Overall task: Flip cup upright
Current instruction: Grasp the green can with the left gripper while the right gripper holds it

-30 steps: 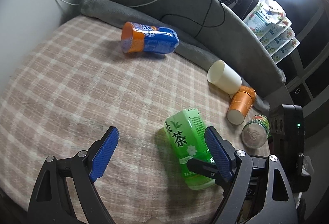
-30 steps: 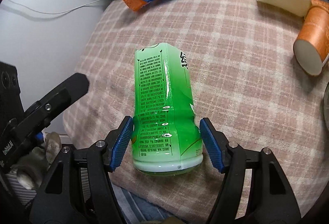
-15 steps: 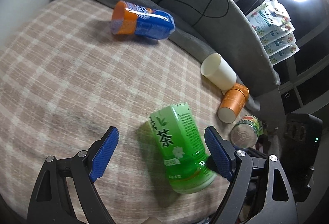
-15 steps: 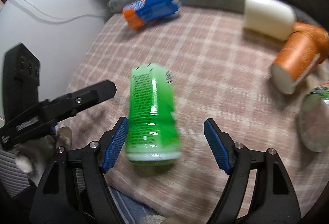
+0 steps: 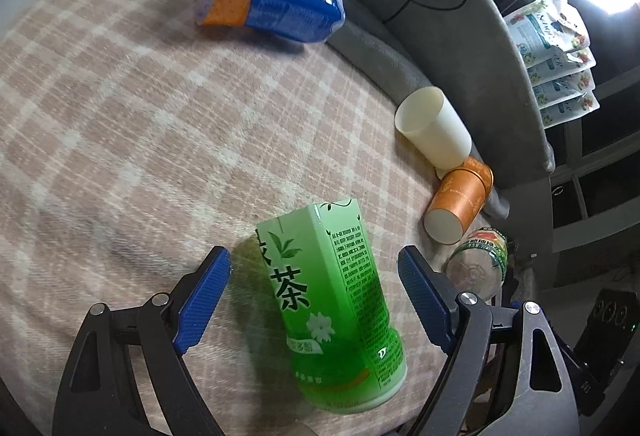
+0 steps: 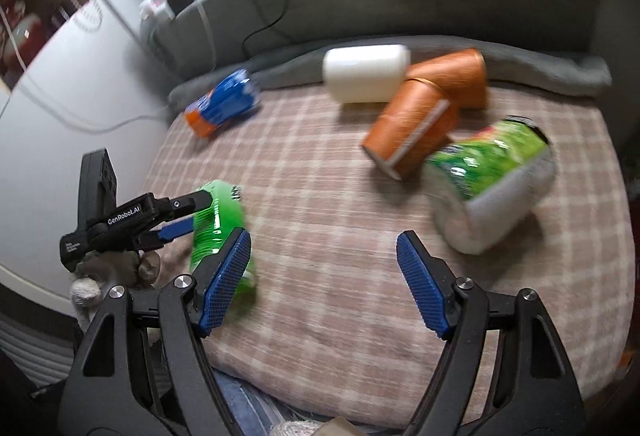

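Observation:
A green tea cup (image 5: 336, 300) lies on its side on the checked cloth (image 5: 120, 124), between the open blue pads of my left gripper (image 5: 314, 296), which do not touch it. In the right wrist view the same green cup (image 6: 218, 220) lies at the left, with the left gripper's fingers (image 6: 176, 228) around it. My right gripper (image 6: 324, 284) is open and empty over bare cloth, to the right of that cup. A white cup (image 5: 434, 130), an orange cup (image 5: 458, 202) and a blue-orange cup (image 5: 272, 2) also lie on their sides.
A green-labelled clear cup (image 6: 492, 180) lies on its side at the right, against two orange cups (image 6: 416, 128). A grey padded rim (image 5: 432, 20) with black cables bounds the far side. The cloth's front edge (image 6: 360, 392) drops off near my right gripper.
My right gripper has let go of the green tea cup and pulled back to the right. My left gripper has moved in so that its open pads now sit either side of the cup.

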Motion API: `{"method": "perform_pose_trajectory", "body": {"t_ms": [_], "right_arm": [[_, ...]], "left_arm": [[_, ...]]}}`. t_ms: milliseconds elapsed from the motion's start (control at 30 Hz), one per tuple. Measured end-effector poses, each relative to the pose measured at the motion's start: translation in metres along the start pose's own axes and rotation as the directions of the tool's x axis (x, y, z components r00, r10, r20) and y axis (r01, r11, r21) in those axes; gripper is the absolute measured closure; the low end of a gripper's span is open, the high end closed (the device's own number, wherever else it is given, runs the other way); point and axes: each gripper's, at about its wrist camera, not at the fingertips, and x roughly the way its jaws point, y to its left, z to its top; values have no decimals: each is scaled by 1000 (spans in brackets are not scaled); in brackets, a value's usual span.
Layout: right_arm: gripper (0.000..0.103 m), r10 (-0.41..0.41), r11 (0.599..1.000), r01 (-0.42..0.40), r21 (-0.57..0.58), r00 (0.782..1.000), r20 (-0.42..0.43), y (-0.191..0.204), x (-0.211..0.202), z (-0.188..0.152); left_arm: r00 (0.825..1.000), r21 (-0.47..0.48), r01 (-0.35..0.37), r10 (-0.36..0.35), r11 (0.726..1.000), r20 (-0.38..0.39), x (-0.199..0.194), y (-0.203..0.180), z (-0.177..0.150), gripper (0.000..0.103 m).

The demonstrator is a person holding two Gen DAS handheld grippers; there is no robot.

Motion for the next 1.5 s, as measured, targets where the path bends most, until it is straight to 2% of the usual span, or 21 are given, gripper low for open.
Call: {"method": "perform_pose_trajectory", "body": {"t_ms": [233, 333, 400, 467, 533, 733, 933, 1100, 1500], "right_arm": [[25, -11, 998, 10, 63, 1000, 19, -27, -9, -6], [25, -11, 997, 9, 82, 1000, 20, -33, -8, -8], [25, -11, 996, 9, 91, 1000, 21, -36, -7, -9], [25, -10, 995, 8, 99, 1000, 23, -38, -7, -9], [25, -11, 994, 8, 105, 1000, 25, -39, -7, -10], [25, -8, 994, 5, 110, 1000, 30, -38, -8, -10], [25, 2, 993, -6, 118, 999, 35, -38, -8, -11], [25, 12, 993, -18, 120, 999, 46, -37, -10, -13], [25, 3, 992, -13, 124, 997, 77, -34, -14, -23]], "left_arm": [[1000, -6, -2, 2, 1000, -12, 7, -2, 1, 18], [1000, -1, -8, 8, 1000, -20, 10, -2, 1, 28], [1000, 0, -8, 8, 1000, -27, 11, -2, 1, 29], [999, 4, -9, 9, 1000, -32, 12, -2, -1, 37], [999, 11, -9, 9, 1000, -35, 12, -2, -1, 39], [1000, 54, -28, 28, 998, 8, 6, -12, -3, 40], [995, 149, -72, 59, 986, 86, -8, -31, -6, 41], [983, 237, -134, 97, 962, 158, -14, -49, -9, 42], [930, 407, -299, 168, 863, 328, -13, -81, -27, 42]]}}
